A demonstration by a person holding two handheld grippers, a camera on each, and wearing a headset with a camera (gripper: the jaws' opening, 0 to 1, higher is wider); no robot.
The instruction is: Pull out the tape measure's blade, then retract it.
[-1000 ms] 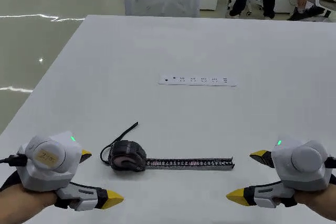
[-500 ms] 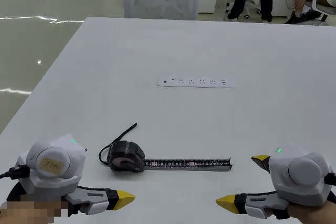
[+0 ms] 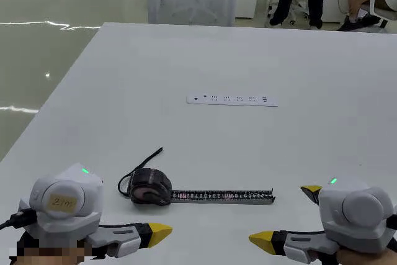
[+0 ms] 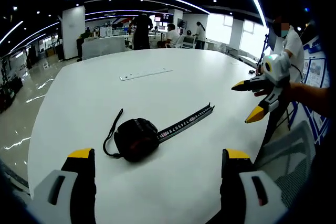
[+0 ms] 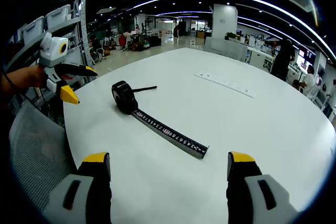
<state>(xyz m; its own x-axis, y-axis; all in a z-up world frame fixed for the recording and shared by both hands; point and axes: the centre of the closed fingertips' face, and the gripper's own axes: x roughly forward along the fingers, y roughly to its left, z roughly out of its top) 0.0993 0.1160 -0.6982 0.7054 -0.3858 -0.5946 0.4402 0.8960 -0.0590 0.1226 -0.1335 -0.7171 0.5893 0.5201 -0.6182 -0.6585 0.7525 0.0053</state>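
Nearest you, both claws hang at the table's [image 3: 248, 60] front edge and neither touches anything. Your left claw [image 5: 81, 83] has its jaws spread apart and holds nothing. Your right claw [image 3: 284, 214] is the same, jaws wide and bare.

Between them, a little farther in, the tape measure [image 3: 150, 185] sits on its side toward your left. Its blade [image 3: 223, 196] is drawn out flat along the table toward your right, and its strap [image 3: 146, 158] trails off behind the case.

With the blade already out, the pulling step looks done and the retracting step looks to be next. Most likely you will want the left claw to steady the case. The right claw could then meet the blade's free end, to guide it home so it does not whip back. If a lock holds the blade, it will need releasing first; I cannot make one out from here.

Farther off lies a power strip [image 3: 231, 99], well apart from the work. A chair [image 3: 191, 5] stands at the far edge.
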